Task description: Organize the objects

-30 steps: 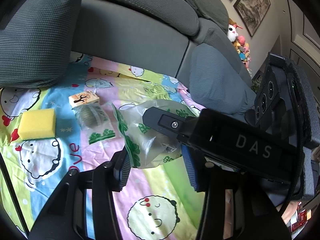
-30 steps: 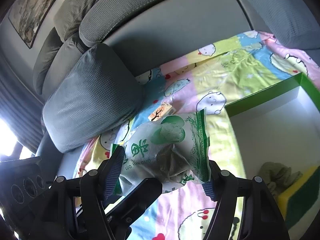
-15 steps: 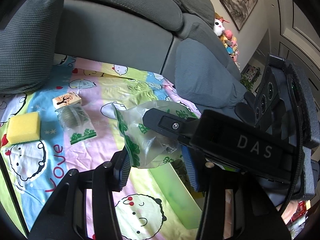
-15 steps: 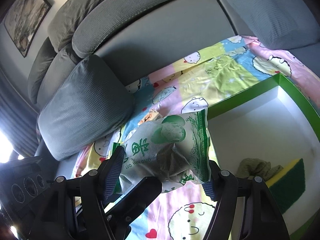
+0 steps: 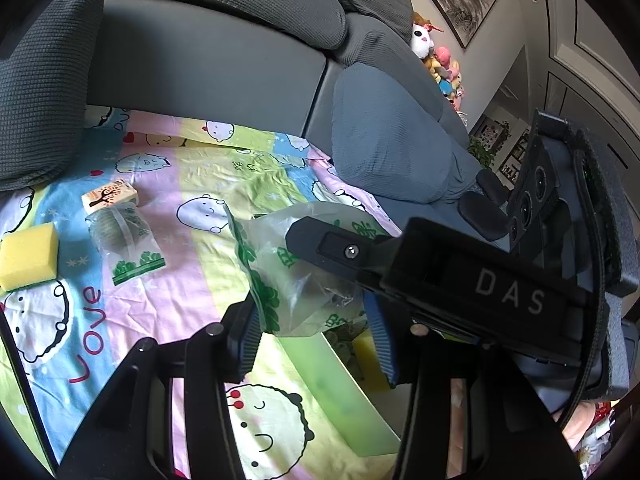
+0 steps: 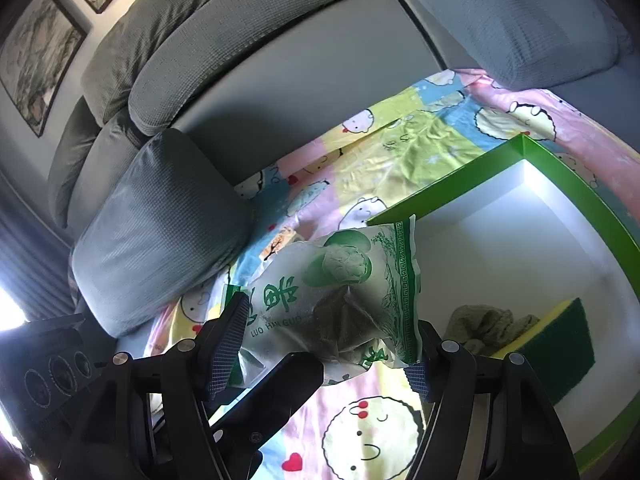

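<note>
A green-and-clear plastic bag [image 5: 296,276] with a dark round fruit inside hangs in the air between both grippers; it also shows in the right wrist view [image 6: 340,296]. My left gripper [image 5: 312,340] and my right gripper [image 6: 324,348] each have the bag between their fingers, and the two tools cross. A green-walled box [image 6: 560,184] with a white floor lies on the right and holds a yellow-green sponge [image 6: 560,344] and a crumpled grey-green item [image 6: 484,324].
On the cartoon sheet [image 5: 192,200] lie a second bagged fruit [image 5: 120,236], a small printed carton [image 5: 110,196] and a yellow sponge [image 5: 26,256]. Grey sofa cushions [image 6: 160,232] stand behind and at both sides. Plush toys [image 5: 436,60] sit far right.
Both grippers have carried the bag to the right, toward the green box. More of the box now shows, and the loose items on the sheet have slid left in view.
</note>
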The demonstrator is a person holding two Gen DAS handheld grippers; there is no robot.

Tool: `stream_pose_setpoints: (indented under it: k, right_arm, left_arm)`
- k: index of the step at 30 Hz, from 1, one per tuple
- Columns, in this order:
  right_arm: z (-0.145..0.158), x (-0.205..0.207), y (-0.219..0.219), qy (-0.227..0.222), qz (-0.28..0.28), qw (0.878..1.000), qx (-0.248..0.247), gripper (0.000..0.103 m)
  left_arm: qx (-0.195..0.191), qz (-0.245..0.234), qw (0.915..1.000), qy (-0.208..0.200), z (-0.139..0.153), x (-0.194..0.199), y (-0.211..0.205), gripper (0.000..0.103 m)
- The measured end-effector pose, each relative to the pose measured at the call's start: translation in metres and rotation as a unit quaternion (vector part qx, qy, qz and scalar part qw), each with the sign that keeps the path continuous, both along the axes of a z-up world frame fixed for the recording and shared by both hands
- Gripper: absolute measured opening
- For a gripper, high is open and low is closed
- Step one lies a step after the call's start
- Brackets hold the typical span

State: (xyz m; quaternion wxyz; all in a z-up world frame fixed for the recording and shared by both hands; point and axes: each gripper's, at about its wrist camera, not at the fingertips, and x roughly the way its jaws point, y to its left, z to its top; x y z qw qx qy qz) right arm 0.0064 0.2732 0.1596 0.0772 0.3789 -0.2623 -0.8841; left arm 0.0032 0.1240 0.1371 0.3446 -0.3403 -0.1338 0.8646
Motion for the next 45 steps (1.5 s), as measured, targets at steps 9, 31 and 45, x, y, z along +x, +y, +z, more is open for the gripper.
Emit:
stream_pose_setpoints:
  k: [9,31,45]
  right_arm:
    - [-0.002,0.002,0.008,-0.004,-0.009,1.0,0.0,0.071]
    - [-0.012,0.009,0.034,-0.025,-0.046,0.999,0.002,0.071]
    - [-0.021,0.008,0.05,-0.047,-0.064,0.997,0.0,0.071]
  left_arm:
    - [0.004,-0.007,1.0,-0.003,-0.001,0.001,0.007,0.047]
    - [0.008,-0.042,0.9988,-0.026,-0.012,-0.004,0.034,0.047]
    - [0.011,-0.056,0.9972,-0.047,-0.022,-0.008,0.048,0.046]
